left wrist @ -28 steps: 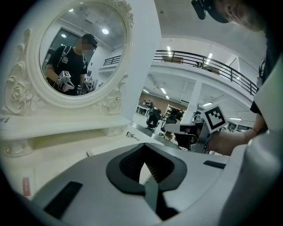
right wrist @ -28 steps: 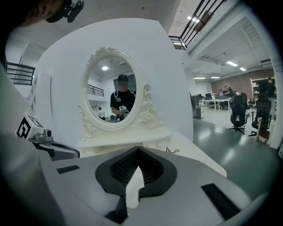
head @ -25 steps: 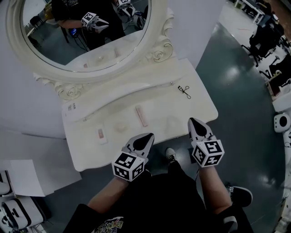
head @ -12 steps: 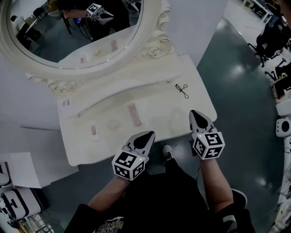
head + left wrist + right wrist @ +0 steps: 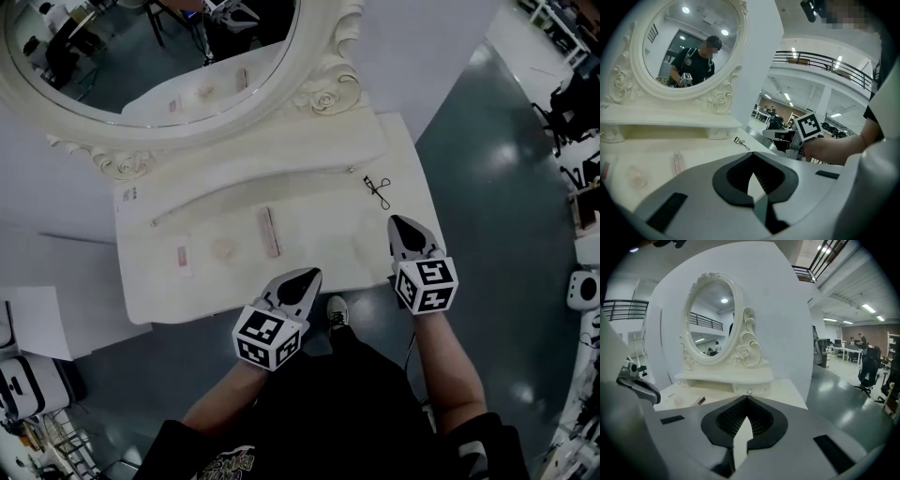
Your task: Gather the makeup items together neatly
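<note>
The makeup bits are all loose on the white dressing table (image 5: pixel 314 246), out in front of the big oval mirror (image 5: pixel 141 56) and not grouped at all. A small pink packet (image 5: pixel 183 256) lies flat roughly straight out from the mirror's middle. A pale roundish piece (image 5: pixel 223 249) sits a bit further toward the mirror's right side, though I can't tell what it actually is. The pink tube (image 5: pixel 268 232) lies flat out from the right part of the frame, its long side pointing at the mirror. The black eyelash curler (image 5: pixel 378 190) is off past the mirror's right edge, well apart from the other three.

Both grippers are at the table edge farthest from the mirror. The left gripper (image 5: pixel 305 279) has its tips just over that edge, nearest the tube but not touching it. The right gripper (image 5: pixel 403 223) is out past the mirror's right side with its tips over the tabletop, on the near side of the curler and apart from it. Both have their jaws clenched together with nothing in them; you see only bare tabletop past the tips. Nothing has been picked up.
</note>
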